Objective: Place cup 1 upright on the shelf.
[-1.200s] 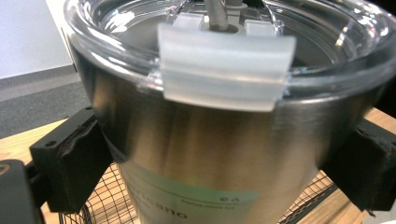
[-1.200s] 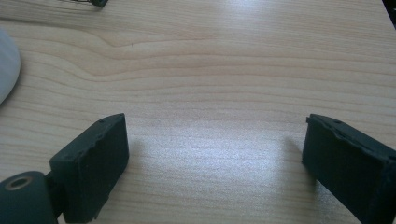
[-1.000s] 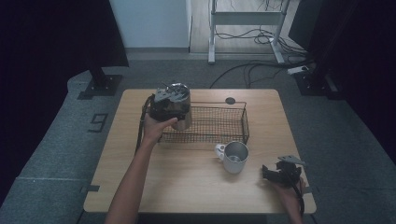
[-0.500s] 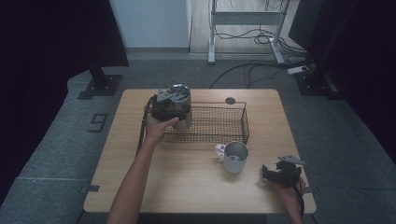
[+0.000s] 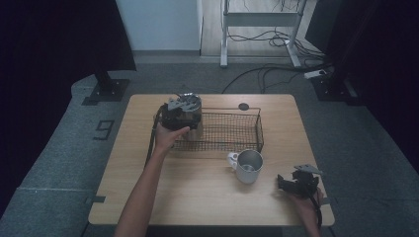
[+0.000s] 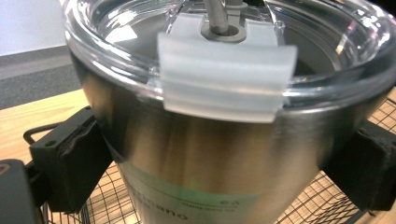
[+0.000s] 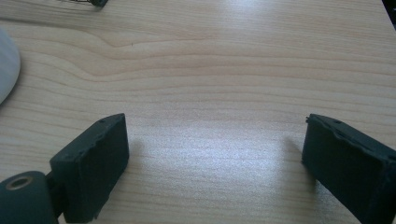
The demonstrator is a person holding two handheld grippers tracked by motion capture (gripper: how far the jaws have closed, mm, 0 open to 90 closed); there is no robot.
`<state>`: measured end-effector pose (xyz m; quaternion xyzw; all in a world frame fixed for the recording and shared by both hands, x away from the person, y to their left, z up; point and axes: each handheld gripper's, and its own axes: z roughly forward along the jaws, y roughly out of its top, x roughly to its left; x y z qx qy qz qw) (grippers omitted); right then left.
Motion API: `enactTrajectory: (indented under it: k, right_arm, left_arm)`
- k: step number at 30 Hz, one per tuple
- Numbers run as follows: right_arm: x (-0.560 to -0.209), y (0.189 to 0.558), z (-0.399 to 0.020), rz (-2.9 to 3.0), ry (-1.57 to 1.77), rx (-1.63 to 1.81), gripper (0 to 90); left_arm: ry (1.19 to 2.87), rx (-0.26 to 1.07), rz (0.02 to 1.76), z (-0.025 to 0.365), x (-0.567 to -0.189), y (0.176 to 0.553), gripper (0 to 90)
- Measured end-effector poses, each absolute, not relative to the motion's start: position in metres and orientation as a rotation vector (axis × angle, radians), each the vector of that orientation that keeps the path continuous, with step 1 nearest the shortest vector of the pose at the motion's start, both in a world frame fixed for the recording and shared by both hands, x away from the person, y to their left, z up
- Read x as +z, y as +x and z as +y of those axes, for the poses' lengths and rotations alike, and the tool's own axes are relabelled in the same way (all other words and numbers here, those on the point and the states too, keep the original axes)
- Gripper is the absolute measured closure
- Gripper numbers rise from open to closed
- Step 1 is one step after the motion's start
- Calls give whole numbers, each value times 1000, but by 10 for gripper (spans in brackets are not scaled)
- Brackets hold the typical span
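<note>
Steel tumbler [image 6: 201, 154] with clear plastic lid [image 6: 224, 79] sits between the left gripper's [image 5: 184, 114] two black jaws, one pad pressed on each flank of the brushed metal body, below the lid rim. Jaws clamped on tumbler, spread wide by its girth. Tumbler upright, fills most of the left gripper view; printed band low on its wall, text too blurred to read. Lid's translucent slider tab faces the camera. In the high view the tumbler [image 5: 190, 111] stands at the left end of the black wire basket [image 5: 232, 129]; whether it rests on the basket floor or hangs just above it cannot be told. Wire mesh shows under and behind the tumbler in the left gripper view. Person's left hand [image 5: 169, 137] grips the tool from the near side, forearm running in from the bottom edge.

Right gripper [image 5: 296, 181] near the right front corner of the wooden table [image 5: 148, 197], well apart from tumbler and basket. Its jaws stand apart, bare wood between them, nothing held. Metal mug [image 5: 248, 166] with white handle stands on the table just in front of the basket's right part, between basket and right gripper, touching neither. Small dark round disc [image 5: 243, 106] on the table behind the basket.
</note>
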<state>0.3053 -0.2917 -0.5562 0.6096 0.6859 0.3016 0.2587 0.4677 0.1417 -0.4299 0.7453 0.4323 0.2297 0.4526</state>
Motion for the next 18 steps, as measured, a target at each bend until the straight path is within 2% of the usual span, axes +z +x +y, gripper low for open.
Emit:
enactTrajectory:
  k: [18]
  right_arm:
    - [-556, 305, -292, 1857, 1653, 817, 73]
  left_arm:
    - [1856, 562, 1091, 142, -444, 472, 43]
